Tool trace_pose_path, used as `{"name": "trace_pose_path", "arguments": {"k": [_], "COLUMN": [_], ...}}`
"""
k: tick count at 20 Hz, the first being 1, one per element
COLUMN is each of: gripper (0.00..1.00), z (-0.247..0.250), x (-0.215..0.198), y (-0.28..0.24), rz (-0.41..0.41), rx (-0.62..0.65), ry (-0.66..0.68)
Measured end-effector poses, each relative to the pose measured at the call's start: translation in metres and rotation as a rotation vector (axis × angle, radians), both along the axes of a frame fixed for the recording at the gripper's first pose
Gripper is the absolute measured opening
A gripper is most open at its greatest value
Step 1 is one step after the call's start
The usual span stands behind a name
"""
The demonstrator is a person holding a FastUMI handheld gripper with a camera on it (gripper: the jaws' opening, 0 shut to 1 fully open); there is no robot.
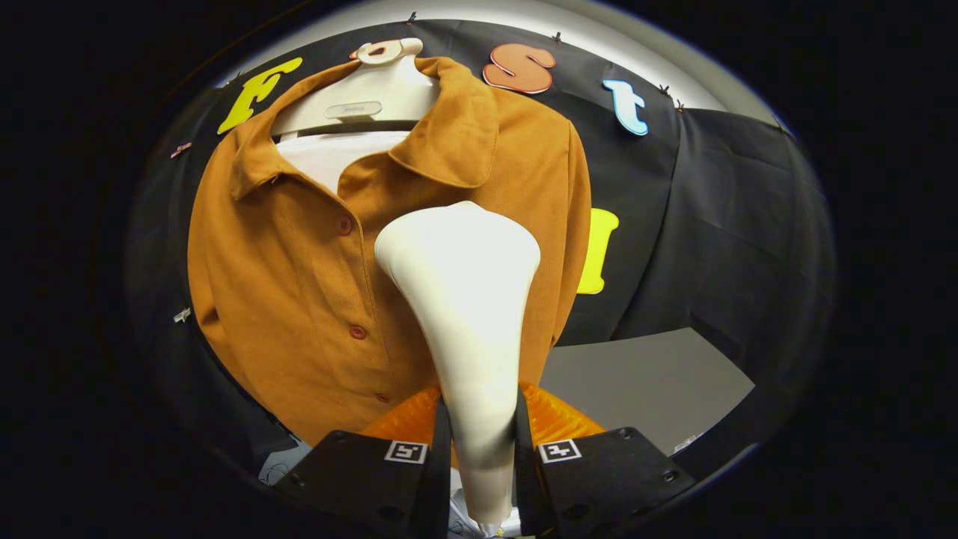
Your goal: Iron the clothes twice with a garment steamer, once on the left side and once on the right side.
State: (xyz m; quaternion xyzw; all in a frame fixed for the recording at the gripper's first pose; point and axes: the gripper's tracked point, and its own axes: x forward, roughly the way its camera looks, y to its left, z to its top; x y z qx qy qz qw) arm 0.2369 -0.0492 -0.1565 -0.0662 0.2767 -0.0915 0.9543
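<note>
A brown button-front shirt (299, 284) hangs far ahead on a pale hanger form (359, 97), spread open and upright, apparently so its front panels face the steam. Against the shirt's right side, right of the button placket, rises the white garment steamer (464, 299), its broad head pressed toward or just shy of the cloth; contact cannot be told. Its narrow handle runs down between the fingers of the hand-held gripper (479, 449), which clamp it from both sides, keeping the head aimed forward. A grey bench (651, 382) lies at near right.
</note>
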Motion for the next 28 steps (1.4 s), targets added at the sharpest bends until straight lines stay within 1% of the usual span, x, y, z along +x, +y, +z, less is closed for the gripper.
{"name": "trace_pose_path", "arguments": {"k": [7, 18, 28], "gripper": [0.39, 0.39, 0.39], "z": [-0.038, -0.116, -0.166], "x": [-0.007, -0.035, -0.055], "y": [-0.004, -0.013, -0.021], "rz": [-0.02, -0.077, -0.082], "rx": [-0.012, 0.012, 0.038], "ry": [0.096, 0.271, 0.407]}}
